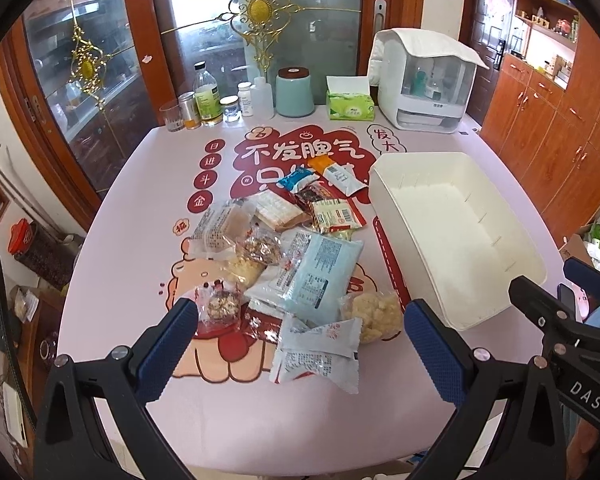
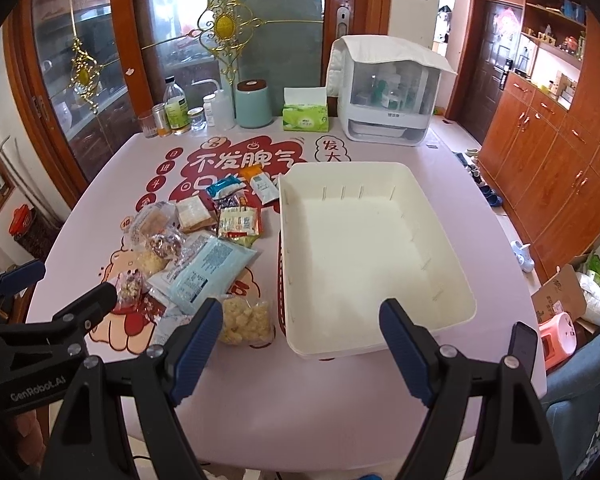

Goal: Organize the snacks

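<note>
A pile of snack packets [image 1: 300, 256] lies on the pink table mat, also seen in the right wrist view [image 2: 204, 248]. A large light-blue packet [image 1: 324, 276] lies in the middle of it, a white packet [image 1: 320, 354] nearest me, and a clear bag of pale puffs [image 1: 374, 318] beside the bin. An empty white plastic bin [image 1: 496, 216] stands to the right of the pile; it also shows in the right wrist view [image 2: 364, 264]. My left gripper [image 1: 300, 328] is open above the near end of the pile. My right gripper [image 2: 302, 324] is open over the bin's near edge. Both are empty.
Bottles and jars [image 1: 210, 100], a teal canister [image 1: 295, 90], a green tissue box [image 1: 350, 104] and a white covered appliance [image 1: 424, 80] stand along the table's far edge. Wooden cabinets [image 2: 548, 168] line the right wall. A box and bags [image 2: 572, 292] lie on the floor.
</note>
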